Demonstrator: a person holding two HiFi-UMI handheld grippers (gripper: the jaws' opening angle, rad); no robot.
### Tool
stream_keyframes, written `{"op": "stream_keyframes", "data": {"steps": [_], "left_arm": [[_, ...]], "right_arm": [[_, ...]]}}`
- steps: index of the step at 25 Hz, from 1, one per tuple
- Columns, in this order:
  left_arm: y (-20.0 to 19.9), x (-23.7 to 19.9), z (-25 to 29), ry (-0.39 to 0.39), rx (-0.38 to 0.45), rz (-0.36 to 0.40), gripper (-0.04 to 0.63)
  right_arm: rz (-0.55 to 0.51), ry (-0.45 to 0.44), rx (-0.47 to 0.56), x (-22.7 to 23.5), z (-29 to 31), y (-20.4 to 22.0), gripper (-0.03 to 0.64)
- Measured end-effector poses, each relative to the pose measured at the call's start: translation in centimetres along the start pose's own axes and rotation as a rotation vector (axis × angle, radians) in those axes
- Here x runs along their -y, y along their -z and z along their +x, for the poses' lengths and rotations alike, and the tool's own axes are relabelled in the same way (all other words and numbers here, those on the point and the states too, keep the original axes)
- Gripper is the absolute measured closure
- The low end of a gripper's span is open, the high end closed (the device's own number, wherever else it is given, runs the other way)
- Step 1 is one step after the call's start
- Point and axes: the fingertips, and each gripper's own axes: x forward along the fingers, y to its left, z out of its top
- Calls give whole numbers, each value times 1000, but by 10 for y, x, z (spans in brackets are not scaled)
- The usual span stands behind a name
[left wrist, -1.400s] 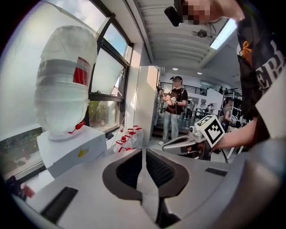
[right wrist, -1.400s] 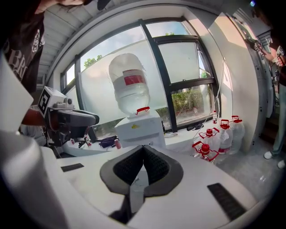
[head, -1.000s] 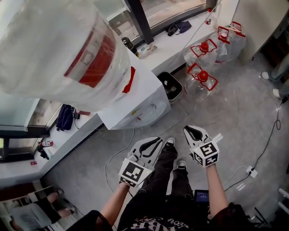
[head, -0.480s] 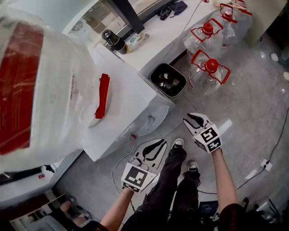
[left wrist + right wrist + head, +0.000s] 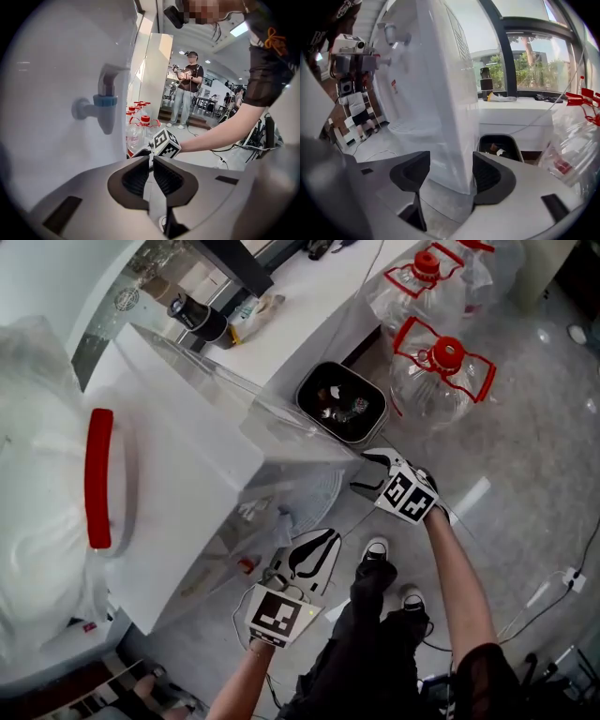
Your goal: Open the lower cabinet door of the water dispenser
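The white water dispenser (image 5: 178, 474) fills the left of the head view, seen from above, with its big bottle (image 5: 47, 512) on top. Its lower front (image 5: 440, 150) shows in the right gripper view, under the drip tray (image 5: 414, 127). My right gripper (image 5: 367, 474) is at the dispenser's lower right corner; its jaws have just been opening and stand open with nothing between them (image 5: 450, 173). My left gripper (image 5: 305, 554) hangs shut in front of the dispenser, near the blue tap (image 5: 105, 102), jaws nearly touching (image 5: 151, 164).
A black bin (image 5: 342, 401) stands right beside the dispenser, and large water bottles with red caps (image 5: 441, 362) behind it. A white counter (image 5: 309, 296) runs along the window. My shoes (image 5: 375, 547) are on the grey floor, and a cable and socket (image 5: 567, 579) lie at the right.
Both grippers have sunk towards the dispenser's lower part. The right one swung in to the corner by the bin and its jaws opened. The head view has moved over the dispenser.
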Motion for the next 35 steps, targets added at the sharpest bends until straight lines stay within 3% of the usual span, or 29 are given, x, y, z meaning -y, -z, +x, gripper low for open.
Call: {"op": "stream_keyframes", "data": {"steps": [13, 23, 30, 35], "left_arm": [[17, -5, 32, -29, 35, 5, 568], [20, 1, 20, -52, 34, -42, 568], [29, 18, 6, -53, 1, -75, 568], [23, 49, -5, -44, 15, -92, 568]], "right_arm": [[-210, -103, -102, 6, 68, 23, 250], [-183, -57, -138, 2, 63, 26, 278], [-78, -20, -120, -25, 22, 59, 305], [-50, 8, -168, -50, -6, 86, 342]]}}
